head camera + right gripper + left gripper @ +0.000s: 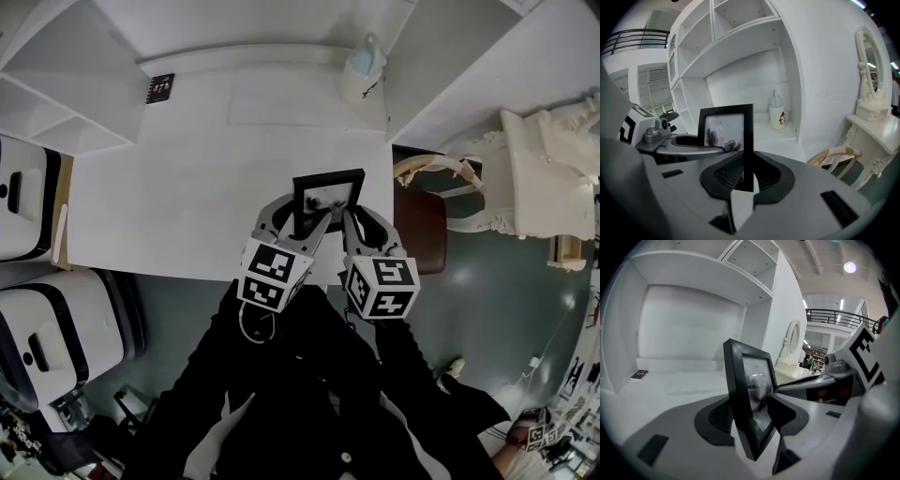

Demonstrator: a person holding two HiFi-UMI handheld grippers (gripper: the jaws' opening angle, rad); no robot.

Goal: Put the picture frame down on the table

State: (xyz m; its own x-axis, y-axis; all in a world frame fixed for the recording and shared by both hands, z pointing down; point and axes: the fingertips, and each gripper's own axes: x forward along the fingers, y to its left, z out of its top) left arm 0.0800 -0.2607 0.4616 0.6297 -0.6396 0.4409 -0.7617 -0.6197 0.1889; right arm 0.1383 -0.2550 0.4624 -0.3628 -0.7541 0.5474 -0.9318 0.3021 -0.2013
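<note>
Firmly, the left gripper's (749, 420) fingers (715, 418) were closed on one side rail of the black picture frame (740, 380), one dark pad behind it and the other pressed against its front near the glass. The right gripper's (746, 177) fingers (771, 177) were likewise clamped, on the opposite side rail, which stood edge-on between the pads. The frame was held upright between the two grippers, with its picture side toward the person.

From the head view, the frame sat over the white desk (187, 187), close to its near edge at about 5 o'clock. The grippers hid the lower edge, so contact with the desk could not be confirmed.

Judging by its thin moulding and small build, the frame was probably light and stiff. Its glazed front looked smooth, likely slippery and breakable. The side rails seemed the safest hold, with the pads kept off the middle of the glass.

Farther out, a white cup (364, 70) stood at the desk's 1 o'clock corner and a small black marker card (160, 87) lay at 11 o'clock. A brown chair (422, 225) stood beside the desk at 3 o'clock, with an ornate white dressing table (544, 178) beyond it.
</note>
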